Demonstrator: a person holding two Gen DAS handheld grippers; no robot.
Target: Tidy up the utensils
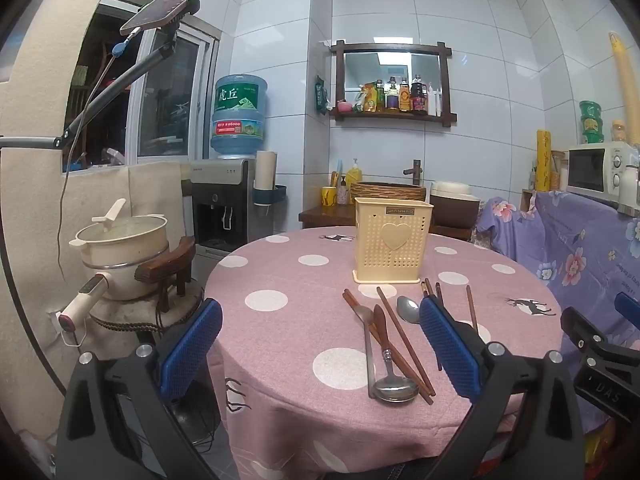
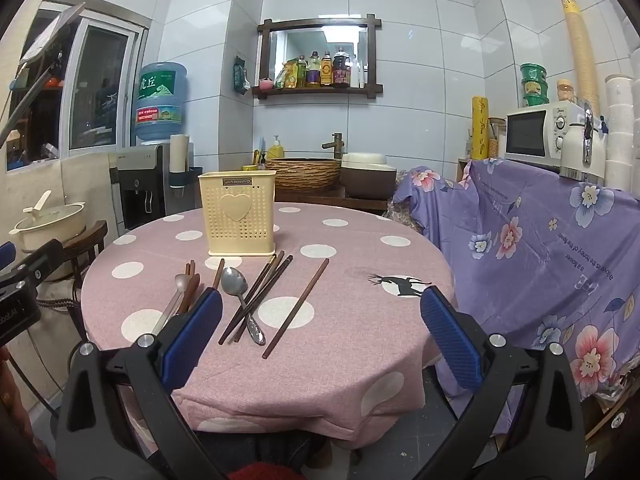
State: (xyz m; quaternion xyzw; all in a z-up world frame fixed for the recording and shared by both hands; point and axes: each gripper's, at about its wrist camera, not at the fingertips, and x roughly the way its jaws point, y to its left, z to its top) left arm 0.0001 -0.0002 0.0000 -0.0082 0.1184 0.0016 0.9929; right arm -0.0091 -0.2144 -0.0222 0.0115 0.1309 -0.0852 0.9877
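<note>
**Both grippers wide apart above the table edge, utensils loose before the holder**

Nearest the cameras, the left gripper [image 1: 320, 344] hangs over the near edge of the round table [image 1: 280, 280], its blue padded fingers [image 1: 192, 344] spread wide with nothing between them. The right gripper [image 2: 320, 336] is likewise spread wide and holds nothing; part of its black frame shows at the right edge of the left wrist view.

Between the left fingers, on the pink dotted tablecloth [image 2: 352, 320], lies a ladle-like steel spoon [image 1: 394, 390] with its bowl toward the camera, its handle crossing a wooden spoon [image 1: 380, 320] and a pair of brown chopsticks [image 1: 404, 340]. A long steel handle [image 1: 368, 344] lies just beside them on the left.

A little farther, a second steel spoon [image 2: 236, 282] lies bowl away from the camera, its handle running under or over a bundle of dark chopsticks [image 2: 260, 296]; which is on top I cannot tell. A single chopstick [image 2: 298, 306] lies apart to the right of that bundle.

Behind the utensils stands the cream utensil holder [image 2: 240, 216], upright, perforated, with a heart on its front; nothing shows above its rim.

Beyond the table are a basket-weave basin [image 2: 304, 172], a water dispenser [image 1: 224, 200] with a blue bottle [image 1: 240, 116], and a wall shelf of bottles [image 2: 320, 72]. A microwave [image 2: 536, 136] sits to the right above a flowered purple cloth [image 2: 540, 240].
</note>
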